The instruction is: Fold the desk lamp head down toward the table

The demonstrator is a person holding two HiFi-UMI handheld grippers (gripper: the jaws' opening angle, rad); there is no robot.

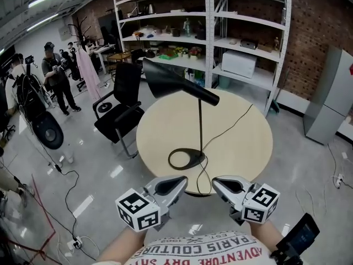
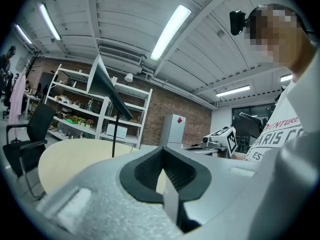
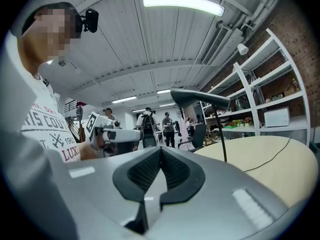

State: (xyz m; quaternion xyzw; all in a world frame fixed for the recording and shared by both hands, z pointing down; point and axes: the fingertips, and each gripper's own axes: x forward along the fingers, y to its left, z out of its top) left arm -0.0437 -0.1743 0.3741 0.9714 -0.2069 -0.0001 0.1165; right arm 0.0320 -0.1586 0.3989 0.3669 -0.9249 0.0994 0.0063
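A black desk lamp stands on the round beige table [image 1: 242,148]. Its cone head [image 1: 171,81] tilts up to the left on a thin upright stem [image 1: 200,126] above a ring base [image 1: 185,159], and its cord [image 1: 231,123] trails off to the right. My left gripper [image 1: 185,180] and right gripper [image 1: 214,182] hover at the table's near edge with their tips facing each other. Both are shut and hold nothing. In the left gripper view the lamp head [image 2: 107,84] is far ahead of the shut left gripper [image 2: 162,150]. The right gripper view shows the lamp head [image 3: 200,98] beyond the shut right gripper [image 3: 161,151].
A black office chair [image 1: 118,112] stands left of the table. White shelving [image 1: 209,32] with boxes lines the brick back wall. People [image 1: 55,76] stand at the far left, and a grey cabinet [image 1: 331,98] is at the right. Cables [image 1: 69,203] lie on the floor.
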